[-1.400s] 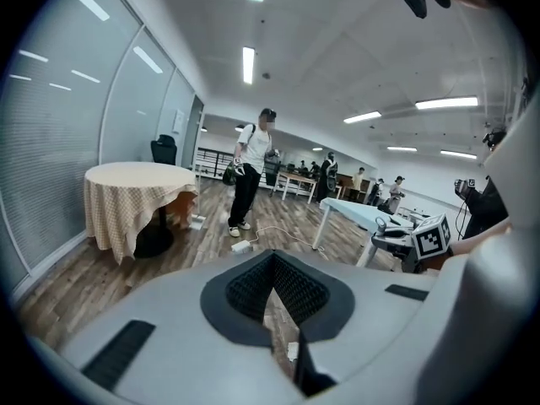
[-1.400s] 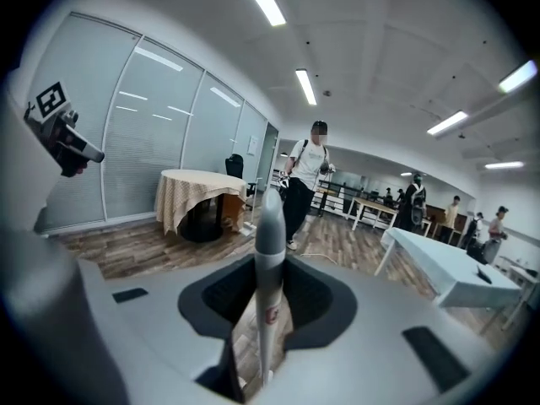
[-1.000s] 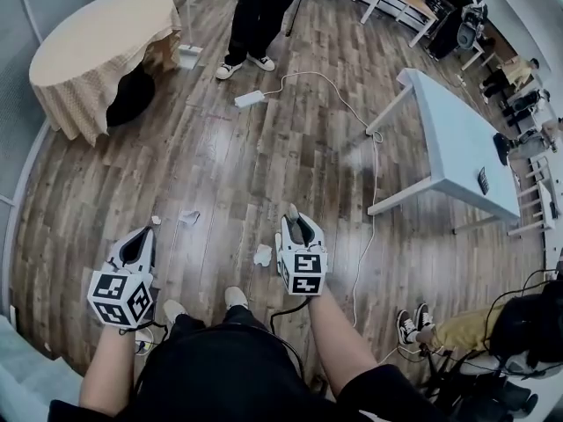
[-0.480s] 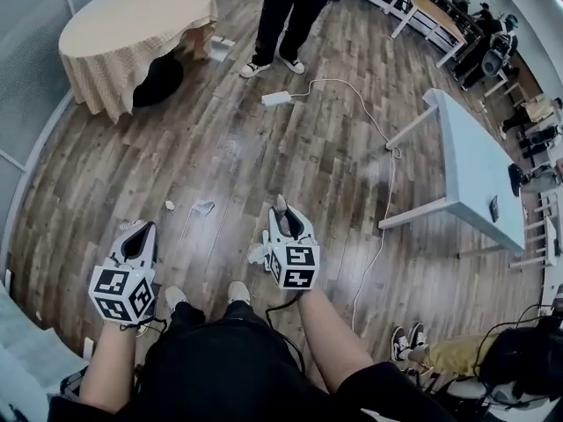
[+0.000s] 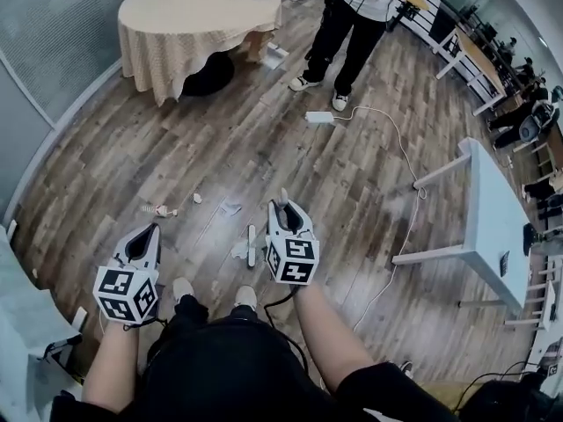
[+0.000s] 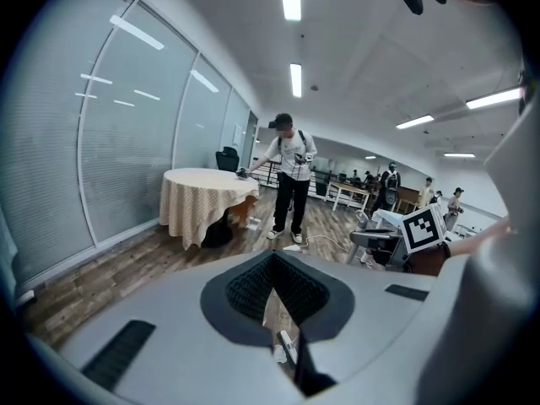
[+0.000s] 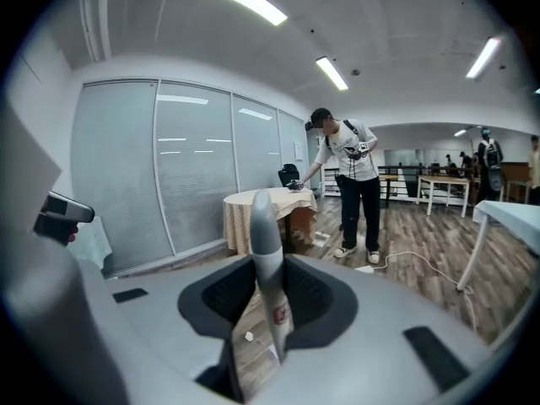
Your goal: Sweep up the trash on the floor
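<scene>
Because the scraps of trash (image 5: 230,207) look like light paper that will scatter, sweep them with slow, low strokes. They lie on the floor (image 5: 352,174) at 9 to 11 o'clock from the right gripper (image 5: 286,207), apart from its jaws, which pinch a stiff grey handle (image 7: 263,251); hold it mid-shaft. The left gripper (image 5: 149,234) jaws are pressed together, apparently empty.

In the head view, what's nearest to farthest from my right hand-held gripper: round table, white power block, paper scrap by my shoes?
1. Paper scrap, on the floor just left of the right hand-held gripper.
2. Power block, ahead on the floor near the standing person.
3. Round table, far ahead on the left.
</scene>
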`<state>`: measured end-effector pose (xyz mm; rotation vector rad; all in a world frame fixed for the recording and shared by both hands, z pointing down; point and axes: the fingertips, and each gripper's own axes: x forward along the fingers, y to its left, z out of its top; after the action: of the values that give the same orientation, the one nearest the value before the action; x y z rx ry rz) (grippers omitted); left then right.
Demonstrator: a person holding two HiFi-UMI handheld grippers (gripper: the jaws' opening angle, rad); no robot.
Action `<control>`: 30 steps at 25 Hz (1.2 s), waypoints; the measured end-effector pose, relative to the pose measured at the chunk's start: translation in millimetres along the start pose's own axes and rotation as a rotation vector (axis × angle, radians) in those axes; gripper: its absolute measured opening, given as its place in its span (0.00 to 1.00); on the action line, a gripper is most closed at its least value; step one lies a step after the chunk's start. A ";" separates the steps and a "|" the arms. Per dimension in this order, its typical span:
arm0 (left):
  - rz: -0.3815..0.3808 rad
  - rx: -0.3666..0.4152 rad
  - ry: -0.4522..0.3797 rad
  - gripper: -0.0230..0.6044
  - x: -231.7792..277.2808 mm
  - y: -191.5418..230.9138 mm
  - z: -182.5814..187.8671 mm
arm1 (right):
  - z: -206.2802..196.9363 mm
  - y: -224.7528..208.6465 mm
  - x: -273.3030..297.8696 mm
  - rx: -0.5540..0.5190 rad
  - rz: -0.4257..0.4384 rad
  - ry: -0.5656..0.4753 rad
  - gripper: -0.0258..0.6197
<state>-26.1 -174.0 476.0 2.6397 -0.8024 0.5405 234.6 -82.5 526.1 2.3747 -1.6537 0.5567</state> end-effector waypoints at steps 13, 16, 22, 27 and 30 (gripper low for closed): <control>0.081 -0.091 -0.059 0.03 -29.5 41.9 2.2 | 10.4 77.4 42.5 -0.088 0.130 0.025 0.21; 0.091 -0.097 -0.061 0.03 -31.3 46.8 1.6 | 20.0 85.3 48.5 -0.146 0.148 0.021 0.21; 0.097 -0.107 -0.074 0.03 -25.7 56.2 6.6 | 45.8 83.9 59.7 -0.305 0.177 0.009 0.21; 0.100 -0.108 -0.083 0.03 -19.9 57.7 10.5 | 51.8 65.9 74.2 -0.415 0.174 0.024 0.22; 0.111 -0.100 -0.085 0.03 -21.4 57.8 13.1 | 55.8 60.6 86.4 -0.464 0.176 0.026 0.21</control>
<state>-72.9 -215.1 466.5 2.5526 -0.9808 0.4067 215.2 -198.8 507.5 1.8984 -1.7608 0.1958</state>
